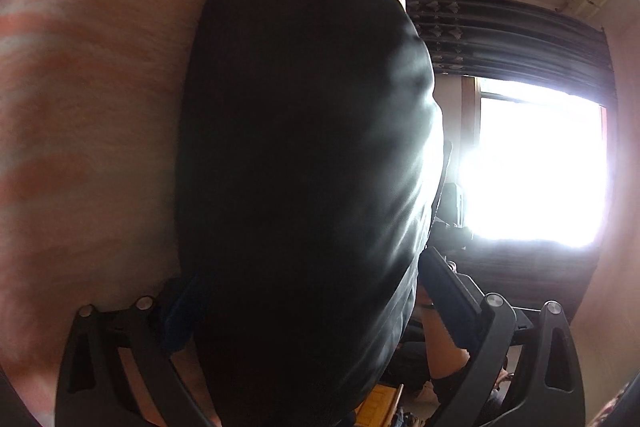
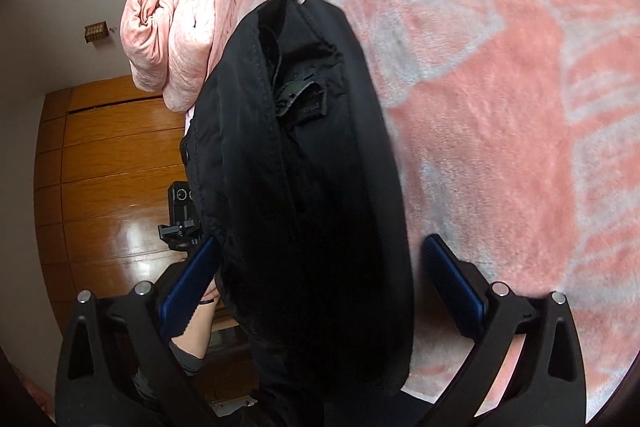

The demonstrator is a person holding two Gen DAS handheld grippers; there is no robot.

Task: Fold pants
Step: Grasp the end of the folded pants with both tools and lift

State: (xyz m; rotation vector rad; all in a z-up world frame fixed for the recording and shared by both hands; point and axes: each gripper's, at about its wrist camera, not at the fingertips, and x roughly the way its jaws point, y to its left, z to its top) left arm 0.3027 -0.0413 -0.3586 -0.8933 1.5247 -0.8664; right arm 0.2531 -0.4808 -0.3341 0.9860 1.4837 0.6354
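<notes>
Both pairs of jaws stand spread wide, with the black, smooth-fabric pants [image 2: 304,195] bulging up between the fingers rather than pinched by the pads. On my left gripper [image 1: 304,291] the blue-padded fingers [image 1: 452,299] sit apart on either side of the cloth; whether either pad touches it I cannot tell. My right gripper [image 2: 320,283] shows the same, its blue ribbed pads [image 2: 452,287] clear of the fabric on the right side. The pants fill the middle of both views, long axis running straight away from me, an open hem or waist end with a frayed inner seam pointing far. They lie over the pink, leaf-patterned plush blanket [image 2: 500,75]. Beyond, a rolled pale pink quilt [image 2: 172,39] rests at the blanket's edge, beside glossy wooden panelling [image 2: 104,163]. Past my left gripper a bright window [image 1: 536,167] glares under a dark patterned curtain [image 1: 500,31].
</notes>
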